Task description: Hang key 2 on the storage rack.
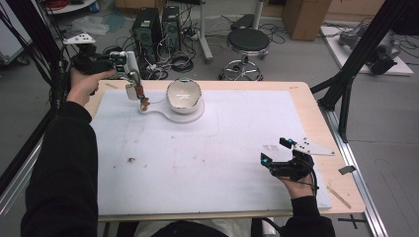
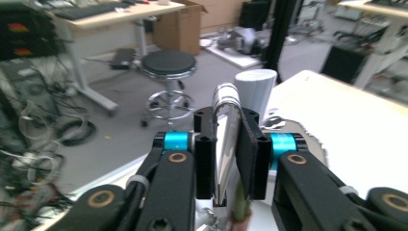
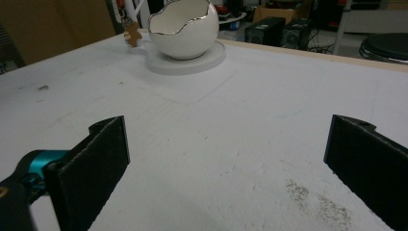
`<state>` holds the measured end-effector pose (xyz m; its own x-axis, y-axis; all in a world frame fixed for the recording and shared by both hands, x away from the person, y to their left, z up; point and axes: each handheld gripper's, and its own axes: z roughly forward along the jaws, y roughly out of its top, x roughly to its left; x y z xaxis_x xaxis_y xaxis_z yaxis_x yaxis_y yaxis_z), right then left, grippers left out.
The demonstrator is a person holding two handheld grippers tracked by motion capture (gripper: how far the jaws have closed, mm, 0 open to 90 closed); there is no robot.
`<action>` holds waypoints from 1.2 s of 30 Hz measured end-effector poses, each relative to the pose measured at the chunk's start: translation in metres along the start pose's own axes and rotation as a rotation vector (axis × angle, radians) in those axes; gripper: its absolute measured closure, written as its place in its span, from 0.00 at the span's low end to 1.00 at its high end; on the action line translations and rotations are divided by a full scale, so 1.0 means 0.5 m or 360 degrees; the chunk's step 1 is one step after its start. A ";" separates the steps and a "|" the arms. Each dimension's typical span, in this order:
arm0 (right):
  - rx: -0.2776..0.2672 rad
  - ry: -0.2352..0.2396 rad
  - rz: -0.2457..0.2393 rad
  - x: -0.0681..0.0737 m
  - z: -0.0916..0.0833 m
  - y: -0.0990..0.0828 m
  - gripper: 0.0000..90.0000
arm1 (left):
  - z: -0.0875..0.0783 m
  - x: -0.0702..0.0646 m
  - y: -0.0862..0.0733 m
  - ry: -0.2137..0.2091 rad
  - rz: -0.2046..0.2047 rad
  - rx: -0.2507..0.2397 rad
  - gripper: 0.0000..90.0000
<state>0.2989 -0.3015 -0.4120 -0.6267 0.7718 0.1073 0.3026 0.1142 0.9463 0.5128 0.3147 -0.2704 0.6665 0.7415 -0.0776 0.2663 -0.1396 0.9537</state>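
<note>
Table (image 1: 316, 106): a pale wooden top under the high view, nearly all of it covered.
Sheet (image 1: 207, 158): and there's the big white sheet laid over it, scuffed, with a small dark fleck on its left part and a speckled smudge near the right gripper's jaws in the right gripper view.
Stool (image 1: 248, 42): black round seat on a chrome base, out on the floor beyond the far edge of the table.
Plate (image 1: 195, 116): flat white plate at the far left part of the sheet, with a tongue of it reaching toward the left gripper.
Bowl (image 1: 184, 96): white, egg-shaped with a wavy gilt rim, sitting upright on the plate.
Left gripper (image 1: 132, 81): up at the far left corner, hand wrapped round its body, nose tipped down over the plate's tongue. Jaws close together, pinching a slim metal spoon handle, as the left gripper view shows.
Right gripper (image 1: 274, 150): low at the near right of the sheet, well apart from the bowl. Jaws spread wide, nothing between them.
Spoon (image 2: 226, 139): shiny metal handle upright in the left gripper's pinch; its brownish lower end hangs just beside the bowl, over the plate.
</note>
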 end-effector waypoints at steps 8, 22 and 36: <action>0.0016 -0.0003 0.0022 0.002 0.003 0.002 0.01 | -0.032 0.018 0.010 0.0157 -0.0256 -0.0049 0.38; 0.0009 -0.0022 0.0024 -0.008 0.004 0.003 0.01 | -0.073 0.012 -0.026 0.0186 -0.0281 0.0057 0.02; 0.0029 -0.0027 0.0027 -0.011 0.007 0.002 0.01 | -0.125 -0.032 -0.082 0.0248 -0.0184 0.0010 0.02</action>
<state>0.3049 -0.3034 -0.4125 -0.6093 0.7841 0.1181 0.3265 0.1124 0.9385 0.4476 0.3497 -0.2901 0.5154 0.8454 -0.1401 0.3397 -0.0514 0.9391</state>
